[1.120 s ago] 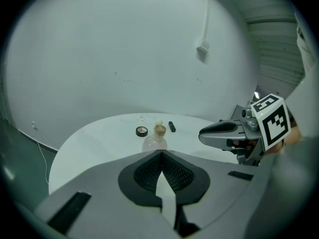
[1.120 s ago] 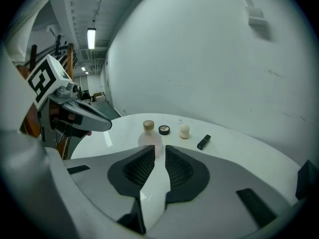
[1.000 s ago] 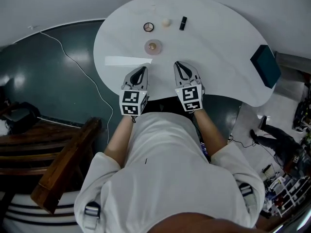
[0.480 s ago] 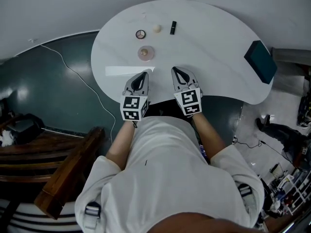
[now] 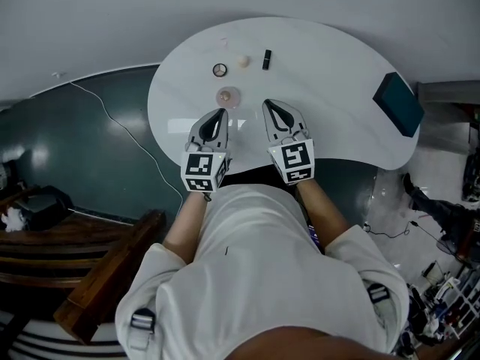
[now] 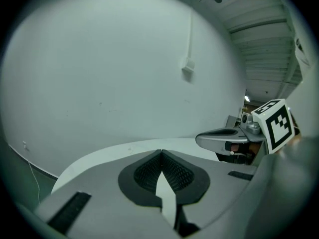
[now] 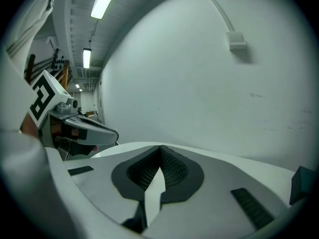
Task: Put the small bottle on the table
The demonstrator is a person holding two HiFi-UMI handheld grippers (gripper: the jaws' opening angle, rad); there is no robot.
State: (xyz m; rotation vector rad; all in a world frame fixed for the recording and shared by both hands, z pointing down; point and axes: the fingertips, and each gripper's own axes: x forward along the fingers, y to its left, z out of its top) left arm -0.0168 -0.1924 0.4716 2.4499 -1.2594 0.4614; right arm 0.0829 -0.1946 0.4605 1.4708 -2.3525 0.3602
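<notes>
In the head view a small dark upright bottle (image 5: 266, 59) stands on the far side of the white table (image 5: 337, 73). Beside it are a cream ball (image 5: 244, 61), a ringed round lid (image 5: 219, 70) and a pinkish disc (image 5: 229, 96) with a small knob on it. My left gripper (image 5: 223, 113) is just short of the disc, shut with nothing in it. My right gripper (image 5: 268, 104) is level with it to the right, also shut and empty. Each gripper view shows its own jaws meeting at the tips, left gripper (image 6: 160, 153) and right gripper (image 7: 160, 148), facing a pale wall.
A teal box (image 5: 398, 103) lies at the table's right end. A thin white cable (image 5: 120, 115) runs over the dark floor at the left. Wooden furniture (image 5: 82, 276) stands at the lower left. The table's near edge curves in by the person's body.
Both grippers have moved forward over the table, closer to the pinkish disc. The head view has shifted a little. Things on the table have stayed where they were.
</notes>
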